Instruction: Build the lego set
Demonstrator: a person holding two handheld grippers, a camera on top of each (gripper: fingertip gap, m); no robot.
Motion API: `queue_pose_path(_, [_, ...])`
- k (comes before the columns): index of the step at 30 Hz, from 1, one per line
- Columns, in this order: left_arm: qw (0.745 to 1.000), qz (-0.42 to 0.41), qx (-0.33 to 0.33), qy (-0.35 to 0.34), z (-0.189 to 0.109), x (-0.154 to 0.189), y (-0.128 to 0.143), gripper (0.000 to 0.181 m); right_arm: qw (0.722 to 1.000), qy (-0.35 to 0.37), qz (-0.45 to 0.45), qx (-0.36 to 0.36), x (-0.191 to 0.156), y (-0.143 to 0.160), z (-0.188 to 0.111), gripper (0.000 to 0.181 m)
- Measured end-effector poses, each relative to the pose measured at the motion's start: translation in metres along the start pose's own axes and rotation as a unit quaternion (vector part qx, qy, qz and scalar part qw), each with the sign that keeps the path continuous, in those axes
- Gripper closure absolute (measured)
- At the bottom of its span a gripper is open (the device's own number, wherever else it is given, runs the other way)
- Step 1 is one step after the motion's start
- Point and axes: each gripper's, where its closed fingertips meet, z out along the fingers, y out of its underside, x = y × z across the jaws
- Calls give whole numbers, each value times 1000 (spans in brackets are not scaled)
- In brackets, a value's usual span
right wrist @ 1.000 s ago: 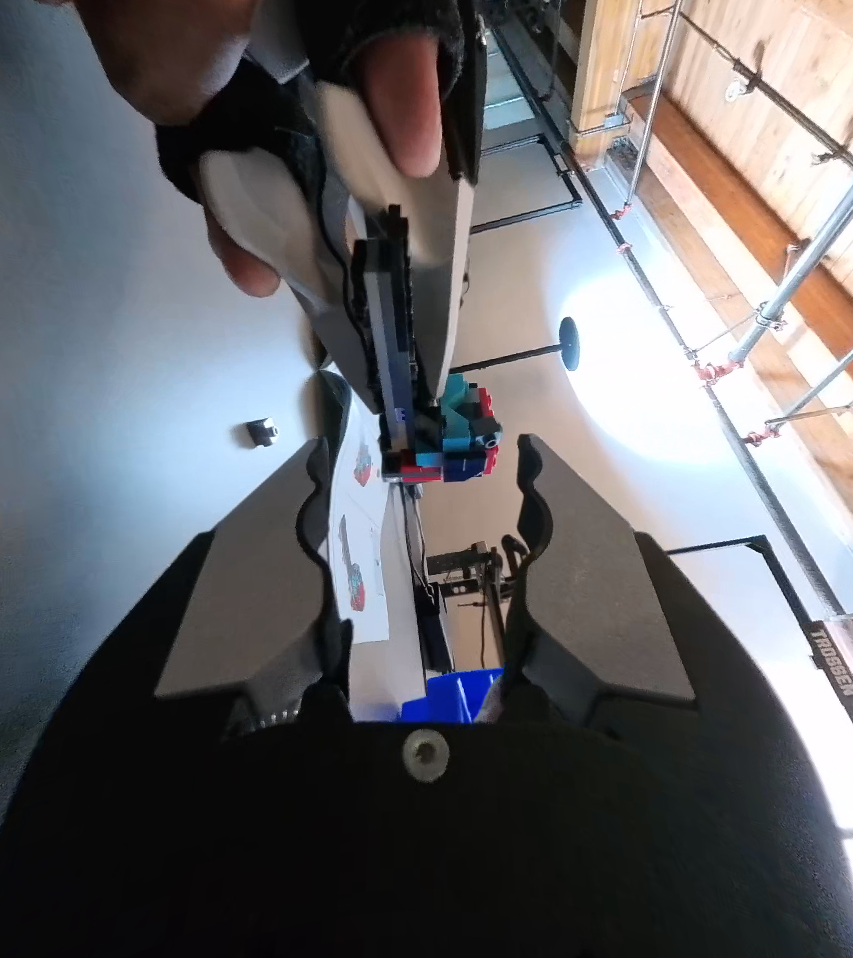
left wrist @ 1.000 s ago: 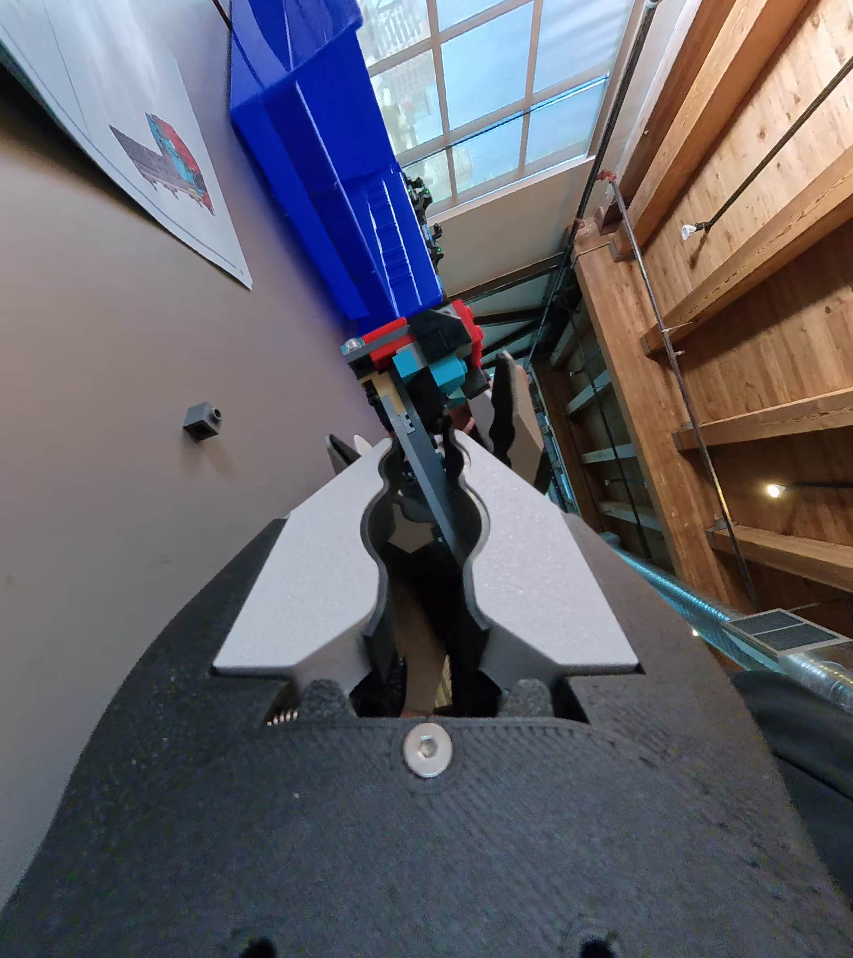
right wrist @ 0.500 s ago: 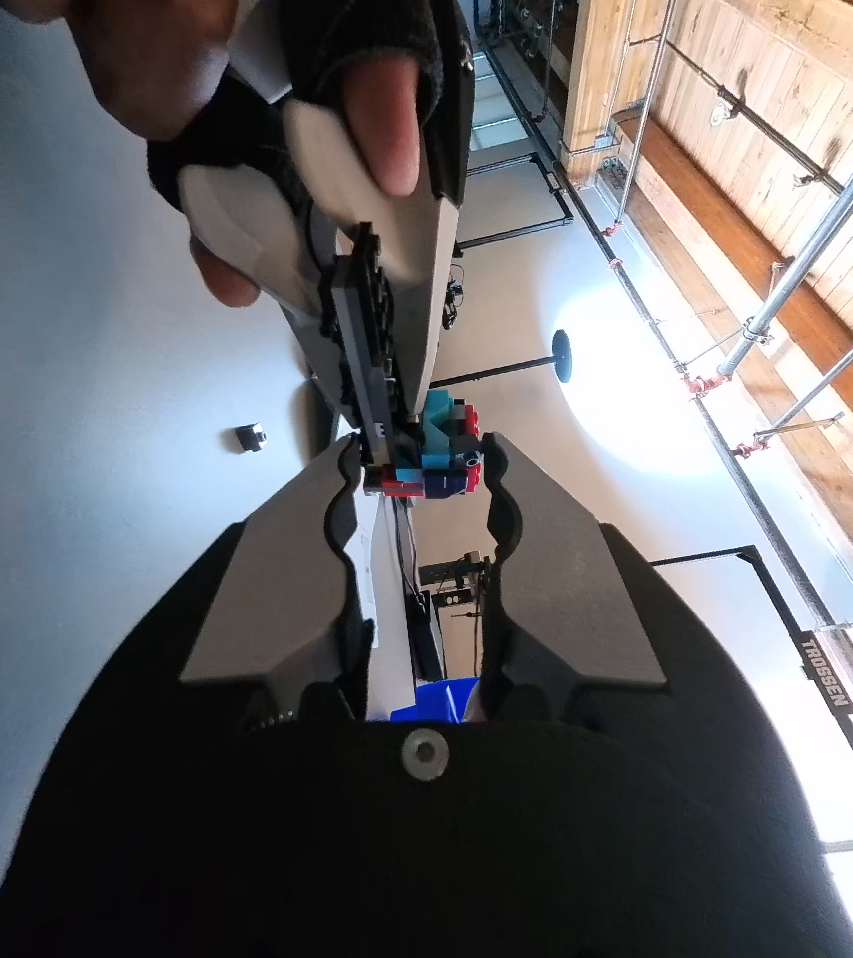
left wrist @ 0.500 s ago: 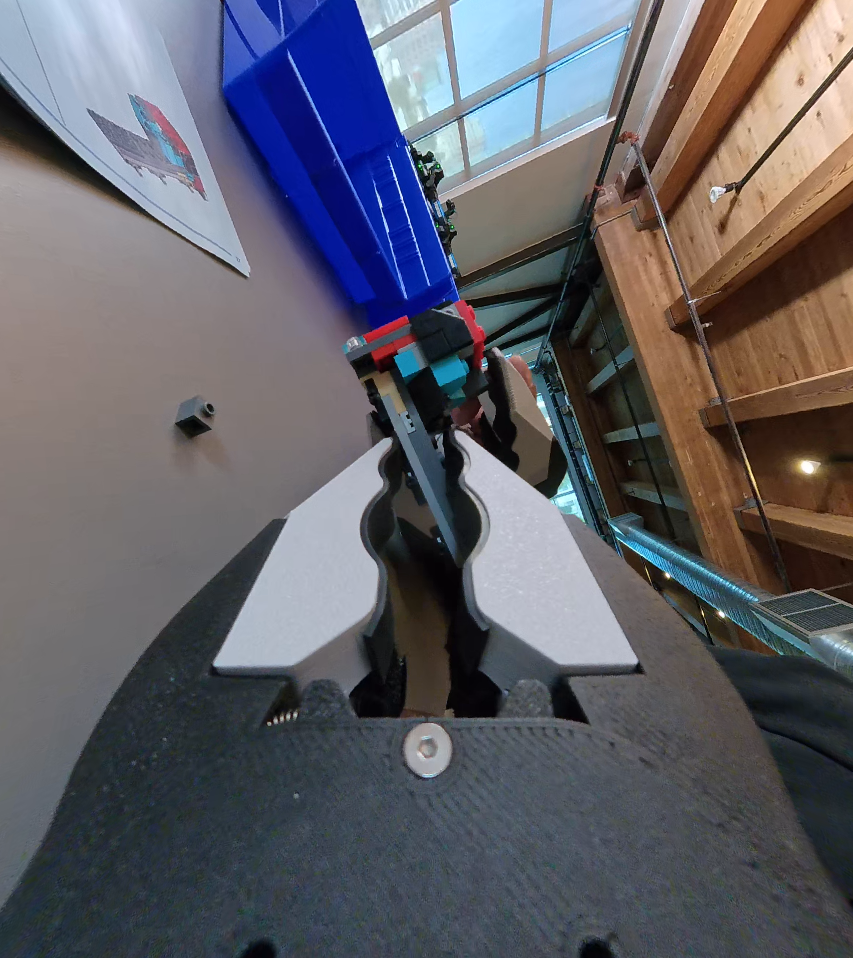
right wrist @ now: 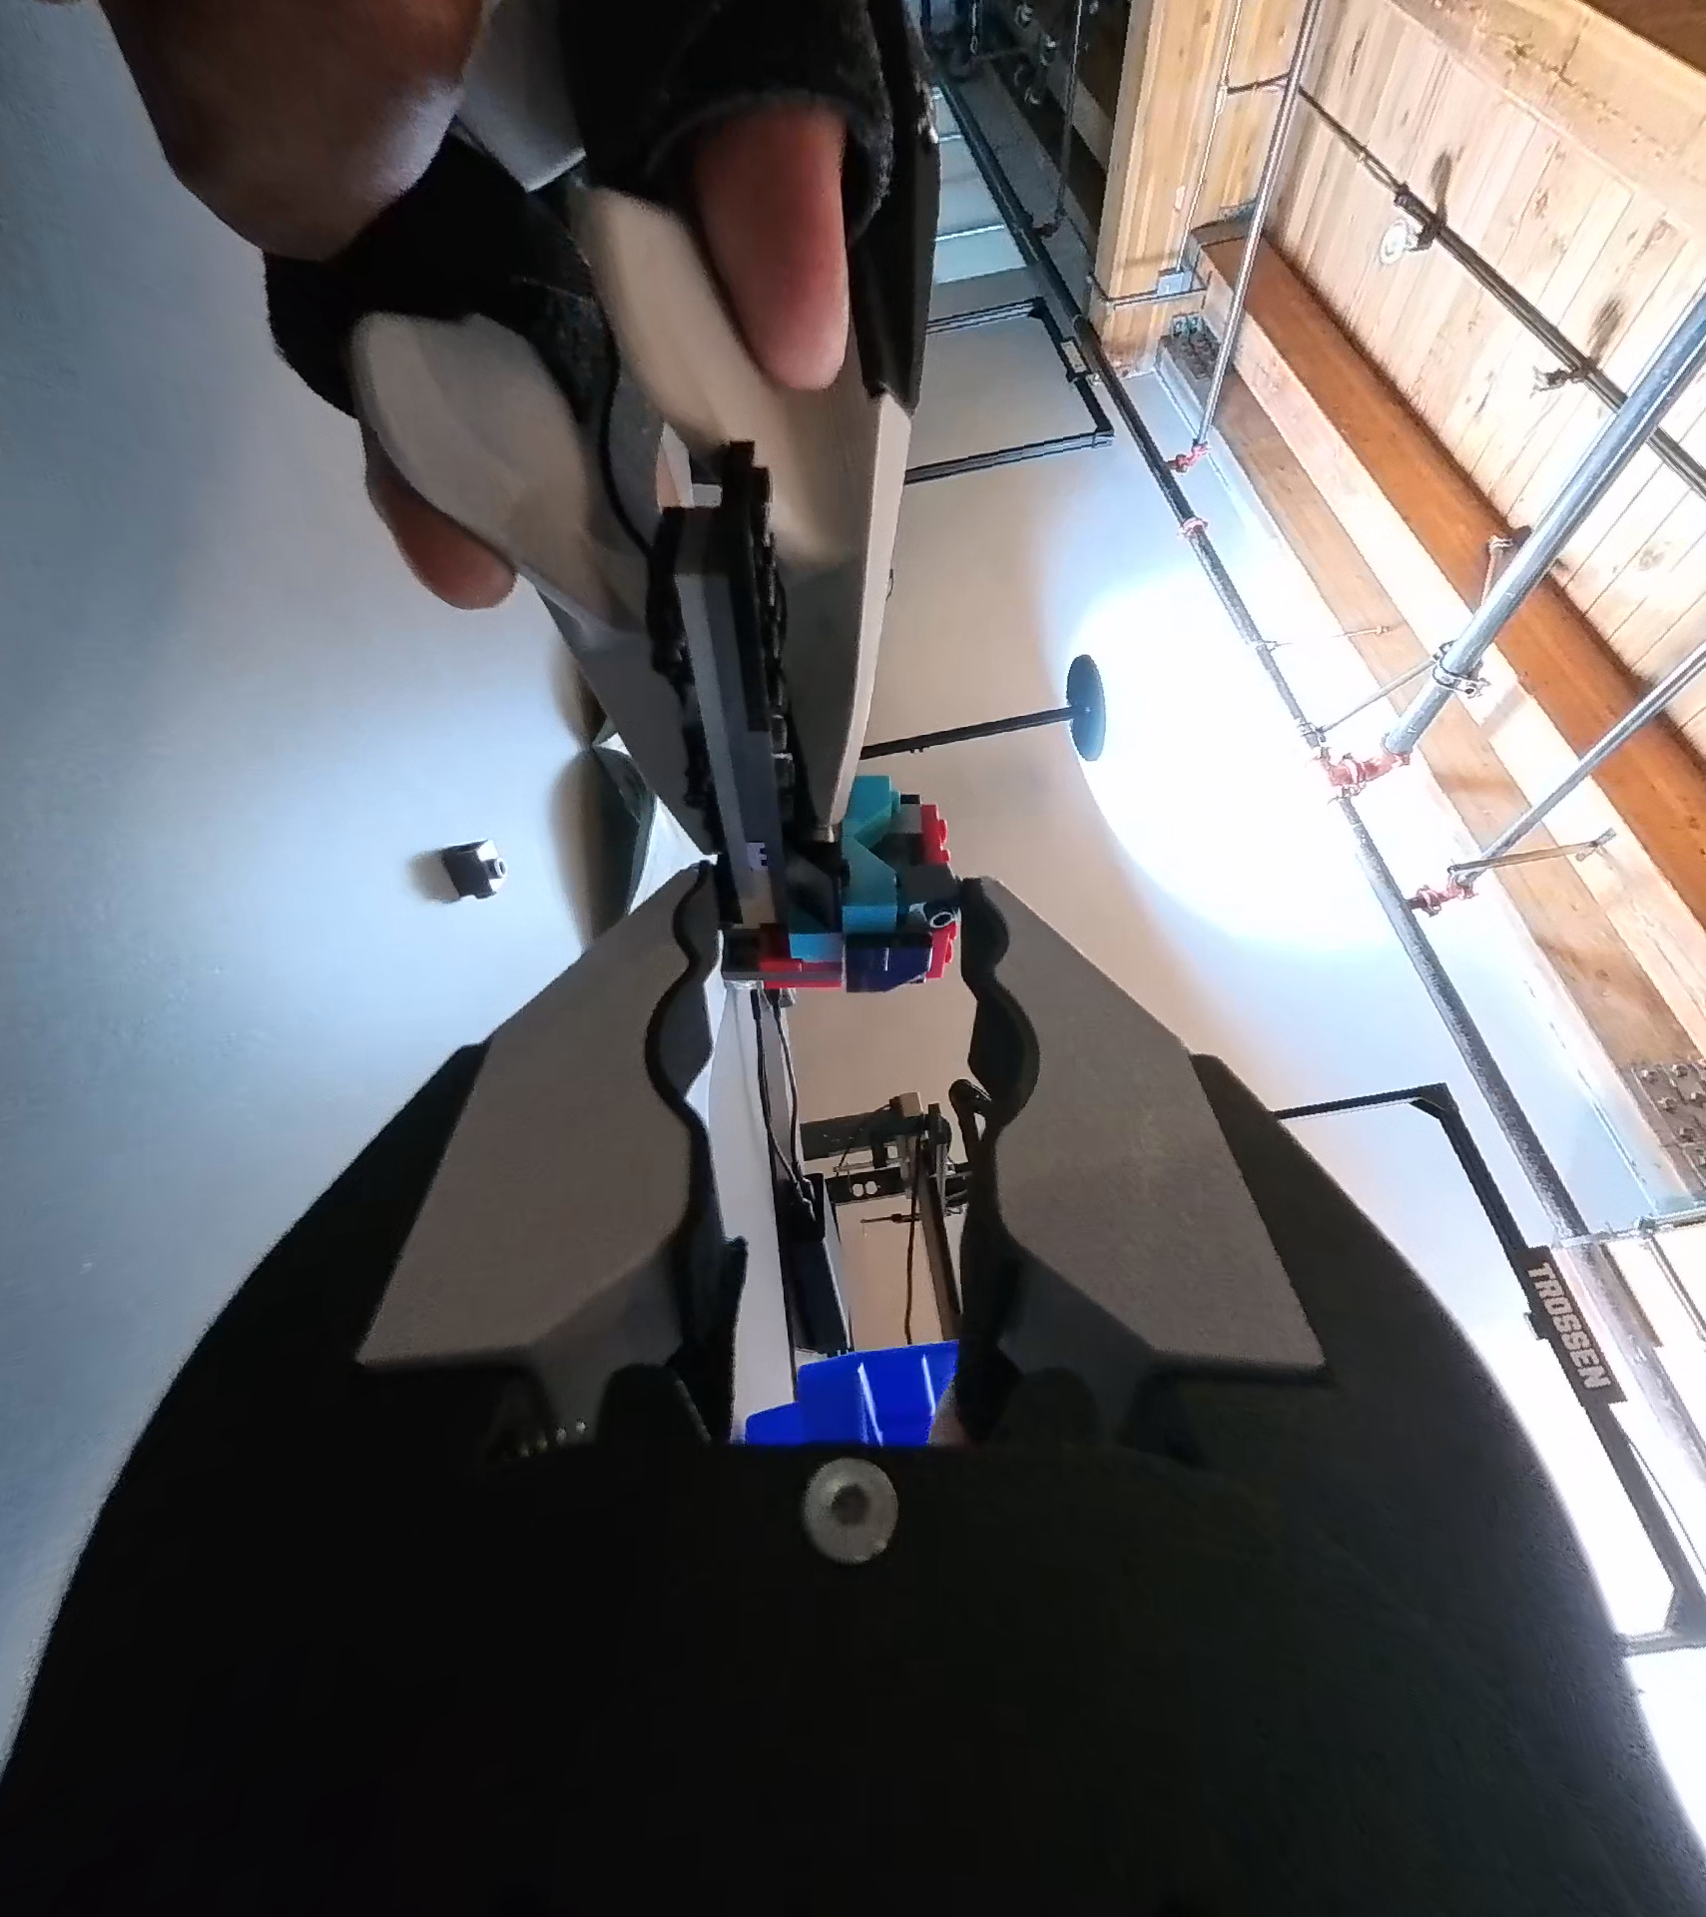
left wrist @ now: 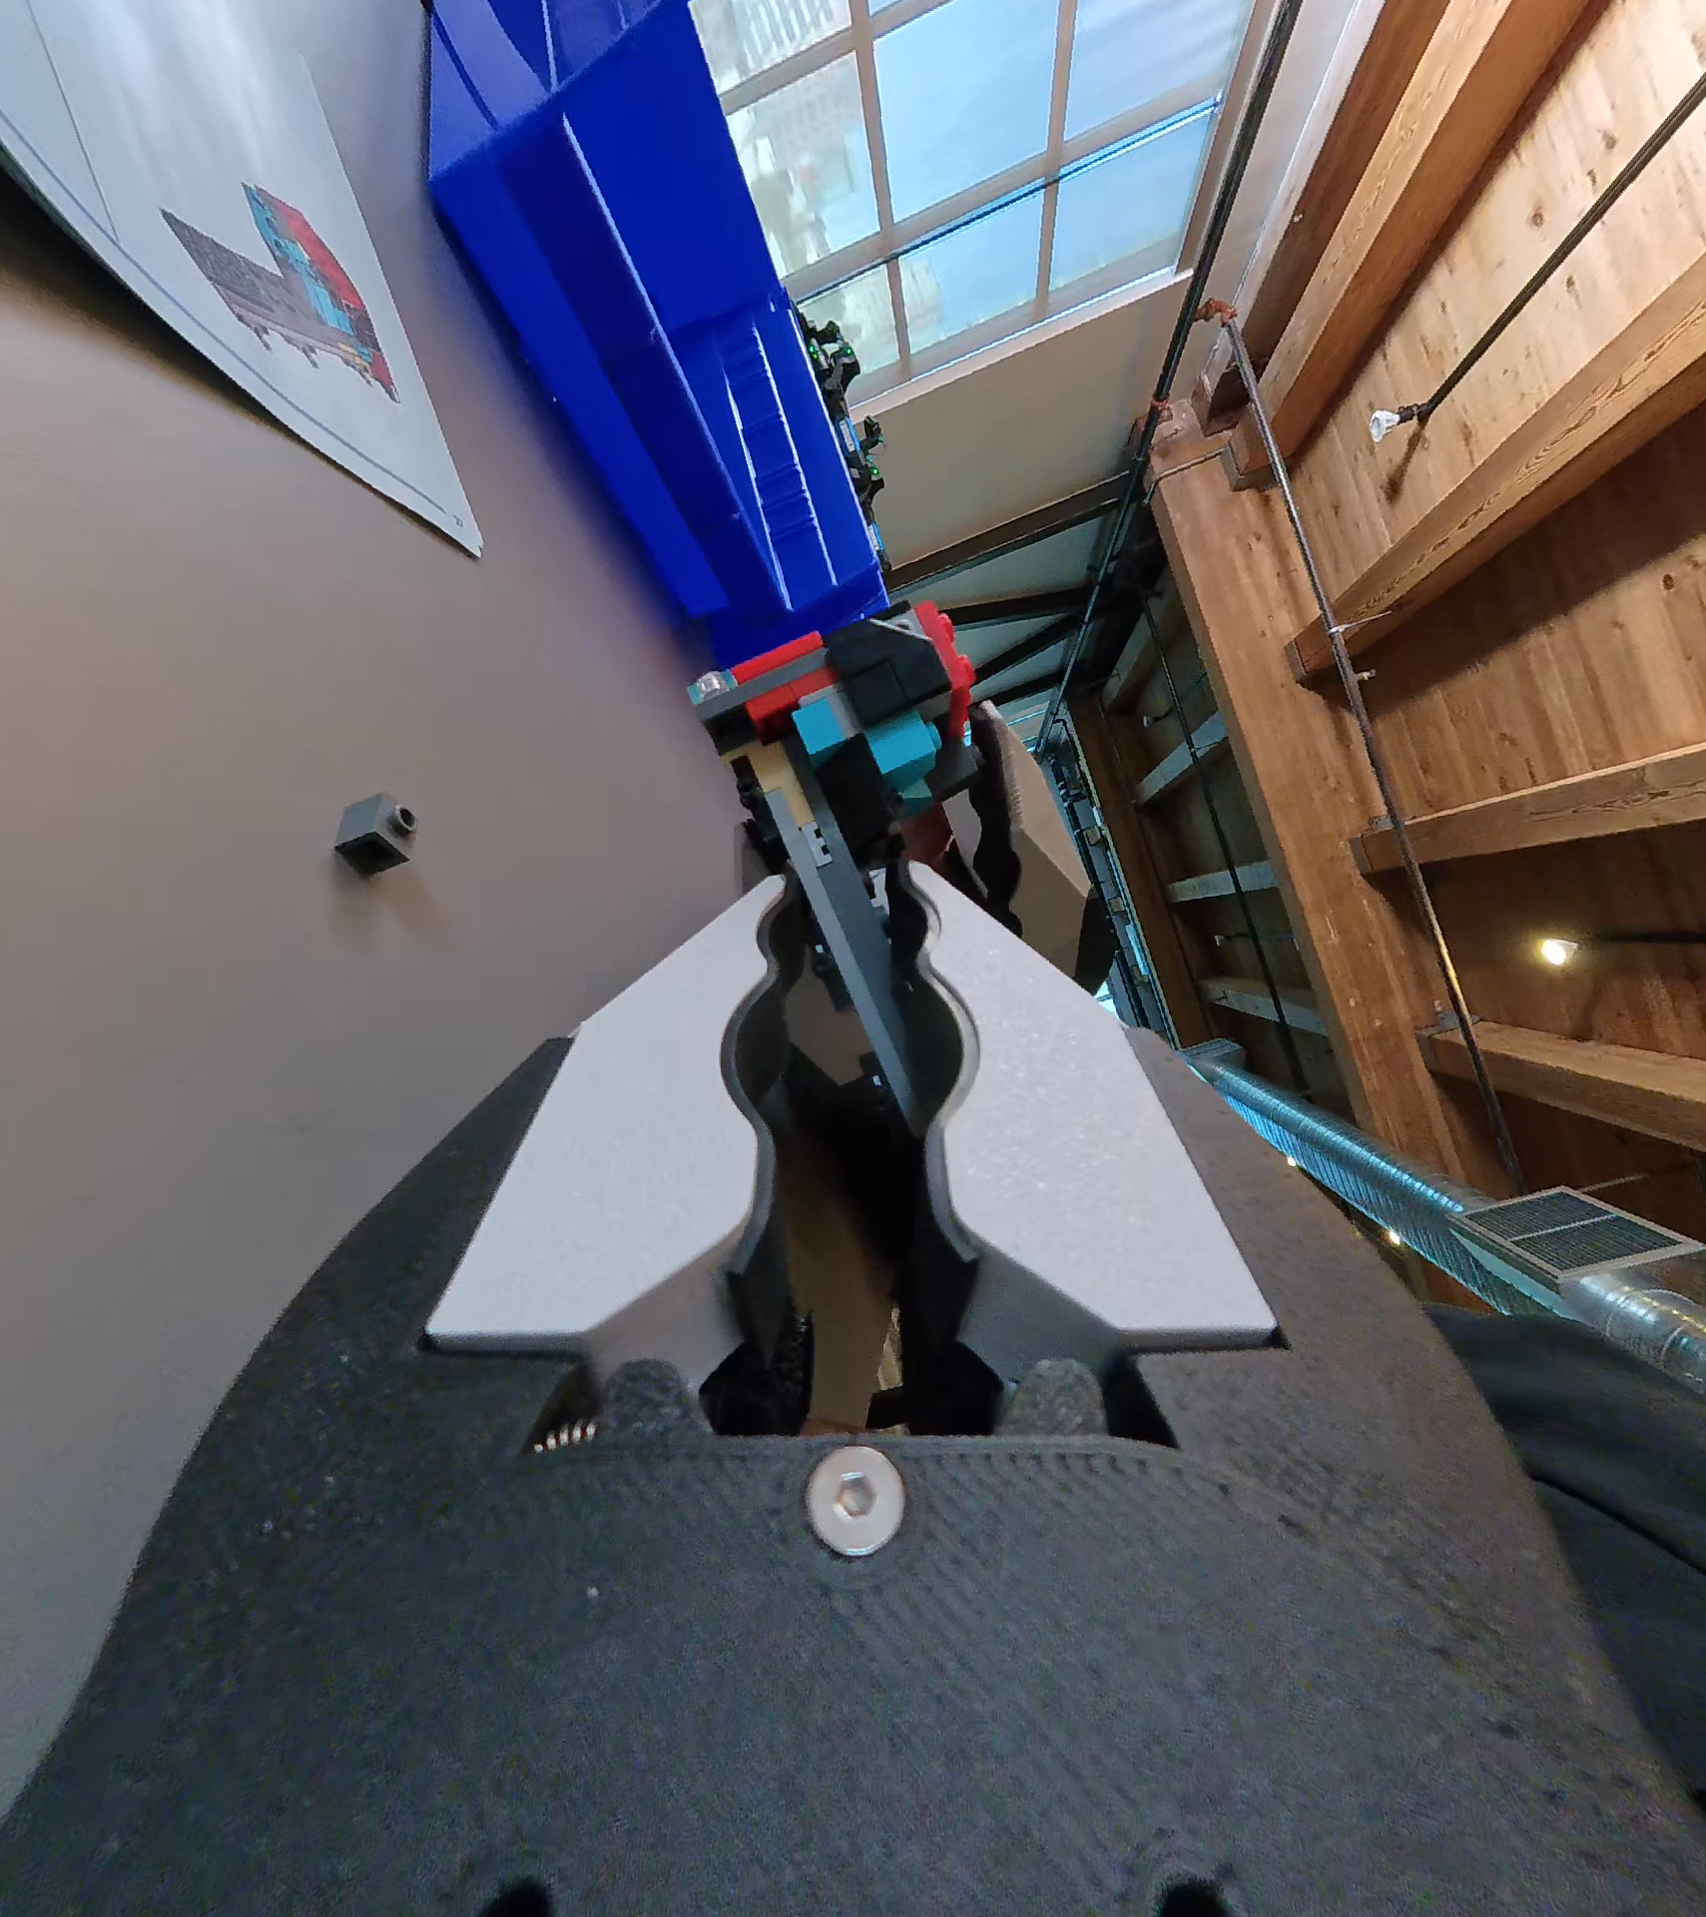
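Note:
The lego model is a long dark grey plate with a cluster of red, teal, black and blue bricks at its far end. My left gripper is shut on the grey plate and holds the model off the table. In the right wrist view the model sits between the tips of my right gripper, whose jaws press on both sides of the brick cluster. The left gripper reaches in from above there. One right finger shows behind the model in the left wrist view.
A small loose dark grey brick lies on the brown table, also seen in the right wrist view. A blue bin and an instruction sheet lie further along the table. A gloved hand holds the left gripper. Left and right tips are no more than a few centimetres apart.
My right gripper has moved up to the model and its jaws have closed from wide open onto the brick cluster. The left gripper has kept its hold on the plate.

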Motion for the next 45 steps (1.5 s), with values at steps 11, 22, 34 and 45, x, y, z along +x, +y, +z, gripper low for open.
queue_pose_path(11, [1000,0,1,2,0,0,0,165,1000,4,-18,-6,0,0,-1,135])
queue_pose_path(22, [1000,-6,5,6,0,1,-2,165,1000,10,-21,-7,0,0,-1,134])
queue_pose_path(34, [1000,-5,7,12,-1,2,-2,165,1000,14,-12,-6,2,0,-2,134])
queue_pose_path(45, [1000,12,2,-1,0,1,-1,165,1000,1,-5,-7,1,1,-2,136])
